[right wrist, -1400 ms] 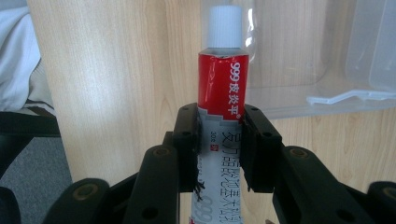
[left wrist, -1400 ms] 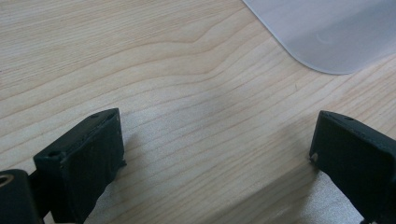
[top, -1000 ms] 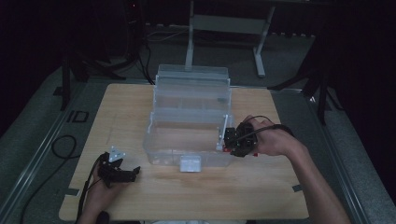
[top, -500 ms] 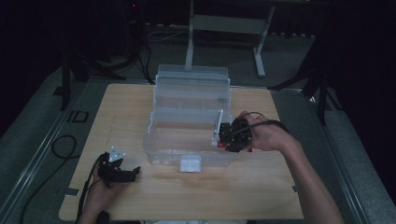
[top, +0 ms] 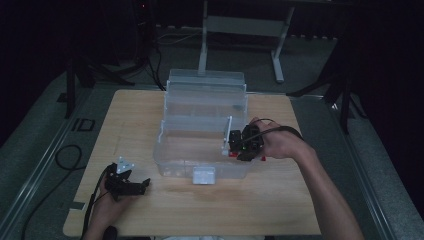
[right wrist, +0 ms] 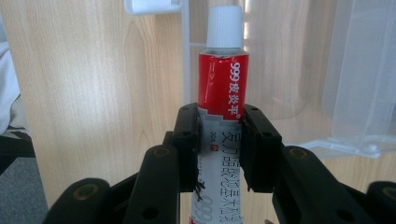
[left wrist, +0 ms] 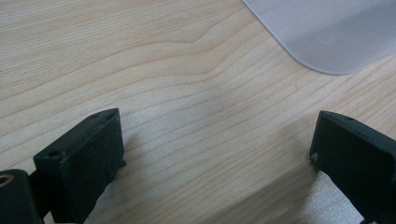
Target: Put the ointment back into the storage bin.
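A red and white ointment tube (right wrist: 222, 88) with a white cap is clamped between the jaws of my right gripper (right wrist: 219, 140), which is shut on it. In the high view that right gripper (top: 239, 145) hovers at the right end of a clear plastic storage box (top: 172, 167), the tube (top: 228, 134) pointing left over the box's inside. My left gripper (top: 131, 184) rests on the wooden table (top: 280, 200) at the front left, open, with bare wood between its jaws (left wrist: 215, 158). A rounded corner of the clear box (left wrist: 327, 32) appears beyond it.
The clear box has its lid (top: 206, 85) standing open at the back and a white latch (top: 204, 175) at the front. A metal stand (top: 240, 30) and cables lie on the dark floor beyond the table.
My right gripper has carried the tube leftward, from the box's right outer wall to over its inside. The left gripper has stayed put.
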{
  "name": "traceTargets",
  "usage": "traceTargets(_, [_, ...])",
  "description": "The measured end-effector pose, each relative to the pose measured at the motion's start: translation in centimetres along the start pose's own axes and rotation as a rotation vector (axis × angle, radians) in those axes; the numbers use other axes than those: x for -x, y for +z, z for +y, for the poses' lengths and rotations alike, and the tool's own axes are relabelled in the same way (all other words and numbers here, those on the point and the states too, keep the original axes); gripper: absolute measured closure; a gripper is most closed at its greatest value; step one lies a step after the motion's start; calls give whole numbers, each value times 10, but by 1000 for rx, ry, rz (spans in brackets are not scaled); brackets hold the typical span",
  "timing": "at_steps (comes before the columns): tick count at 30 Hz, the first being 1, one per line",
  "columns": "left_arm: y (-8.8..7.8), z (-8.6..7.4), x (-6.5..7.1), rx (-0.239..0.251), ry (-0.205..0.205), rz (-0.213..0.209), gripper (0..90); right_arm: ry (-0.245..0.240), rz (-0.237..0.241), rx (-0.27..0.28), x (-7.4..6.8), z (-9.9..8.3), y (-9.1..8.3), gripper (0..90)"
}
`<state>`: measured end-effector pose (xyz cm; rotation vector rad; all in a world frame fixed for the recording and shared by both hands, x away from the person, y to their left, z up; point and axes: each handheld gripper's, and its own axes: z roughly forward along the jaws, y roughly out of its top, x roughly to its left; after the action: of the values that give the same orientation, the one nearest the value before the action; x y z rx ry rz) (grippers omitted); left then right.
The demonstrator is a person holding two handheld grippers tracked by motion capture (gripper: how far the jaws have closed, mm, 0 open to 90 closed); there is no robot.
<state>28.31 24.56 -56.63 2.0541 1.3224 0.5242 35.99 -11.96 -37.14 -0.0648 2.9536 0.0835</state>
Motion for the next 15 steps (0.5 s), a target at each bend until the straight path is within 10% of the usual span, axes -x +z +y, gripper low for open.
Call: traceTargets(15, [0,0,0,0,0,0,33,-23,11,-24,4,9,4,700])
